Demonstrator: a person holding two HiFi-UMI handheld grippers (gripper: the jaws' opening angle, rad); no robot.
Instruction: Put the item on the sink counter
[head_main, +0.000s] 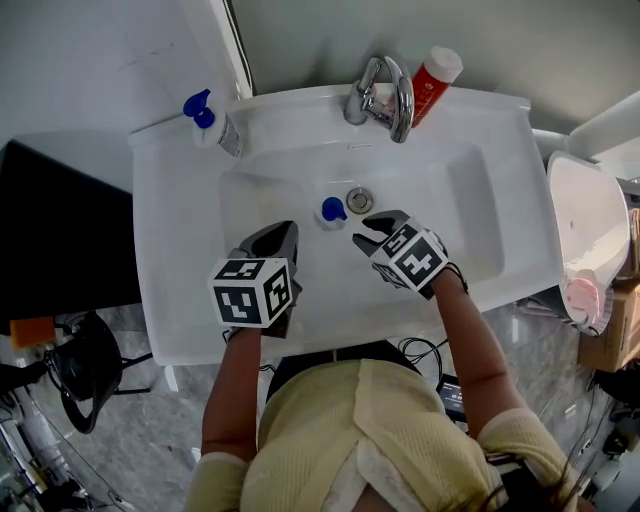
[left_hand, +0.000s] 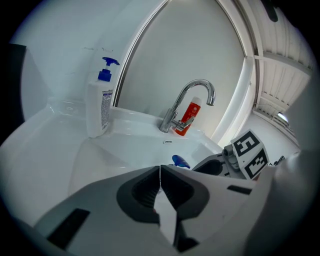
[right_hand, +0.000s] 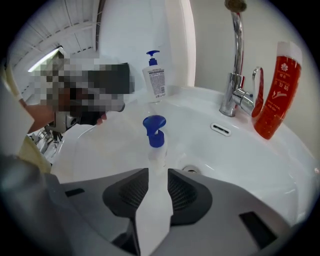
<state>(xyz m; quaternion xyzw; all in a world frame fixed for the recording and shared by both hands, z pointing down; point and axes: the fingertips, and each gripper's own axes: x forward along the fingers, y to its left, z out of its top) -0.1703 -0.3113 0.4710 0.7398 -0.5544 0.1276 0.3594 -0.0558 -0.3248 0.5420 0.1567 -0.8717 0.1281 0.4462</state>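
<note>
My right gripper (right_hand: 158, 174) seemingly clamps the blue-capped pump bottle (right_hand: 154, 131), a grip unclear from the head view, left gripper (left_hand: 160, 169) jaws together, empty.

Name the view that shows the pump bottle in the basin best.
Right gripper view: bottle close, upright between the jaws. Head view shows just its blue cap; left gripper view, a blue sliver.

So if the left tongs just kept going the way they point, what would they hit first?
The left tongs would probably meet the white sink basin first, close beside the small blue-topped bottle; depth is unclear, so they might clip it.
</note>
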